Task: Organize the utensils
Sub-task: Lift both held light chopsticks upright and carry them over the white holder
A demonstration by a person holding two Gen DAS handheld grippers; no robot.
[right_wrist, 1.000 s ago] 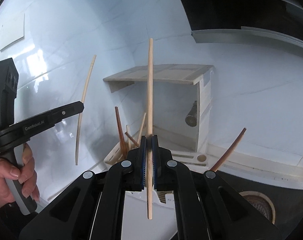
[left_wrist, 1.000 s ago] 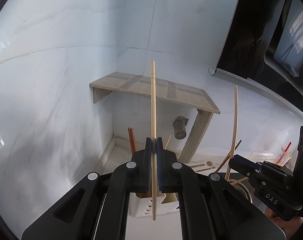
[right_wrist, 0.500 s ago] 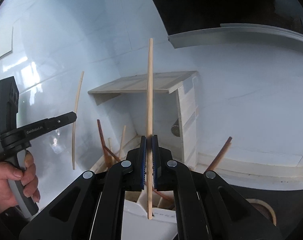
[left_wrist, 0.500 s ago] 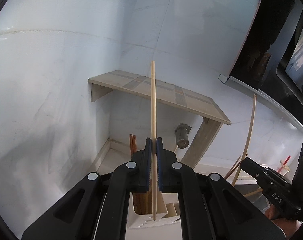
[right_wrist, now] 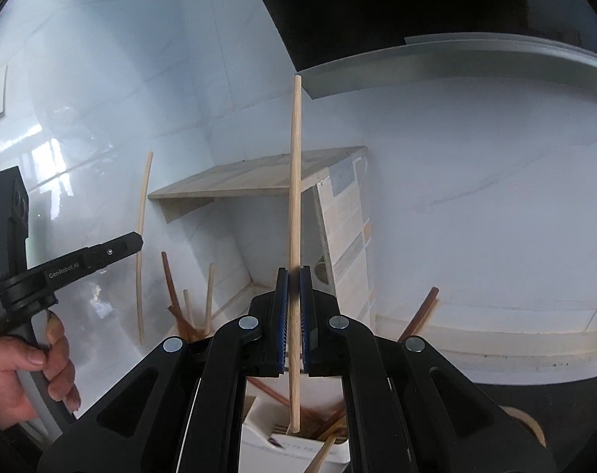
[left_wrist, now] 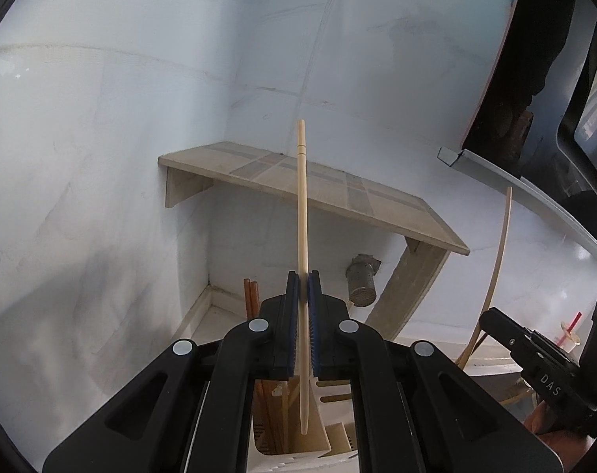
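Left wrist view: left gripper (left_wrist: 303,287) clamped tight on an upright pale chopstick (left_wrist: 302,213), tip over the white holder (left_wrist: 294,449), wooden shelf (left_wrist: 337,193) behind; right wrist view: right gripper (right_wrist: 293,283) closed on a tan chopstick (right_wrist: 295,181) above the same holder (right_wrist: 266,433), brown chopsticks (right_wrist: 172,291) inside.

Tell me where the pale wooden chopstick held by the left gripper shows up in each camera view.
Left wrist view: the pale wooden chopstick stands upright at centre, clamped in the left gripper.
Right wrist view: it appears at the left edge as a curved pale stick, passing behind the left gripper's black tip.
Shared landmark: the light wooden corner shelf against the white wall.
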